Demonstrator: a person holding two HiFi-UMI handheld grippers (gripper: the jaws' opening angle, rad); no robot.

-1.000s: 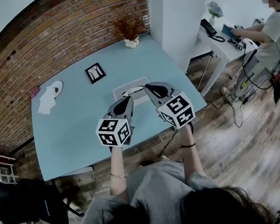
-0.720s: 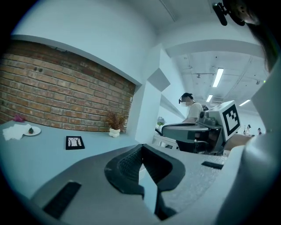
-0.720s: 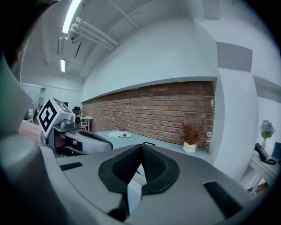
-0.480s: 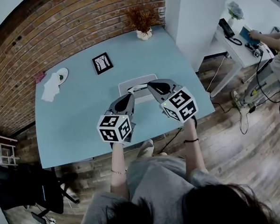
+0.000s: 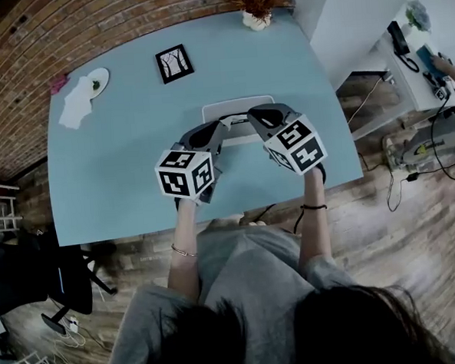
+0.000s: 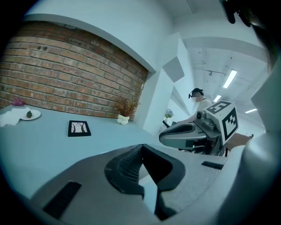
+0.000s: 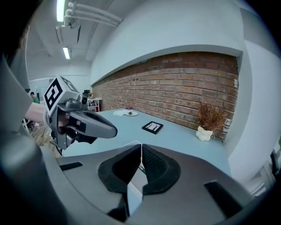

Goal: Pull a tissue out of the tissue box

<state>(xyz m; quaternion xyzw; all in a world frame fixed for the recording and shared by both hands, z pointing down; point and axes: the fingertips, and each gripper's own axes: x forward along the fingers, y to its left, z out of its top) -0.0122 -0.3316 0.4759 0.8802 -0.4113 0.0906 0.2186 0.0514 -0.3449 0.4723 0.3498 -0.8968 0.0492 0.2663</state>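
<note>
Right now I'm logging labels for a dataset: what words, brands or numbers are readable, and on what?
No readable text in any view.
Left marker cube, right marker cube: square patterns, no letters.
Framed picture: a line drawing, no words.
Tissue box: no print visible.

Left hand-held gripper (image 6: 142, 146), jaws together

No readable words, brands or numbers, only square coded markers on left cube (image 5: 185, 173), right cube (image 5: 297, 144)

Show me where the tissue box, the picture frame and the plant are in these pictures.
tissue box (image 5: 221, 109), head view, bare top near its far left corner.
picture frame (image 5: 175, 63), head view, its middle.
plant (image 5: 257, 19), head view, its white pot.
</note>
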